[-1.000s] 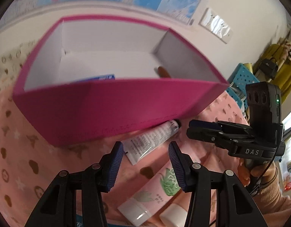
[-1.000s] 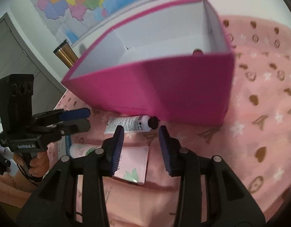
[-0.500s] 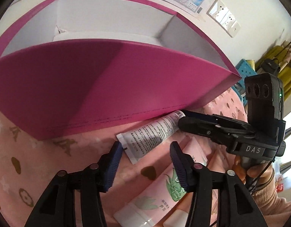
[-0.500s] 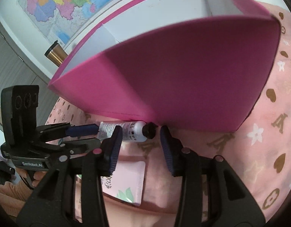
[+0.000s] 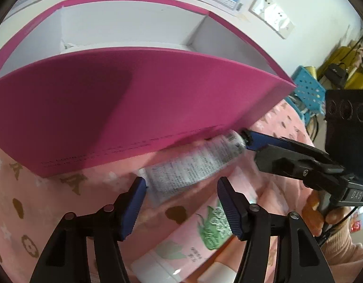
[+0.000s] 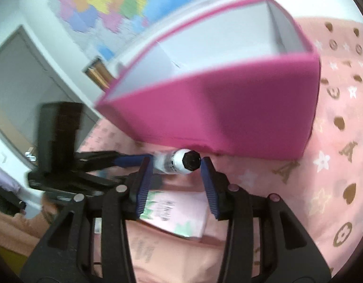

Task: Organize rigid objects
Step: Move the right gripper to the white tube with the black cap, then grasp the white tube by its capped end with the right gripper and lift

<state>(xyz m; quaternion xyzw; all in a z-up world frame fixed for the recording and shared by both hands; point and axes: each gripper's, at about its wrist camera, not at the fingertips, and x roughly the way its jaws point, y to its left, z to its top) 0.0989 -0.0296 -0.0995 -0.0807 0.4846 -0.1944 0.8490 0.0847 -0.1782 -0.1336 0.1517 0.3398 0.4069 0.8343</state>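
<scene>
While the white tube [image 5: 193, 165] lies at frame centre against the pink box [image 5: 158, 108], the left gripper [image 5: 181, 202] is opening around its crimped tail, untouching. The right gripper [image 6: 176, 167] brackets the black cap [image 6: 192, 160]; contact unclear. Likely light and squashy; the stiff cap shoulder suits gripping.

We are looking from both wrists, close and angled downward, at the same pink box [image 5: 139, 108] [image 6: 224, 108] and white tube [image 5: 191, 165] [image 6: 174, 165], from opposite ends.

Pink cloth [image 5: 63, 202] under box [image 5: 134, 108], tubes [image 5: 193, 243]
</scene>
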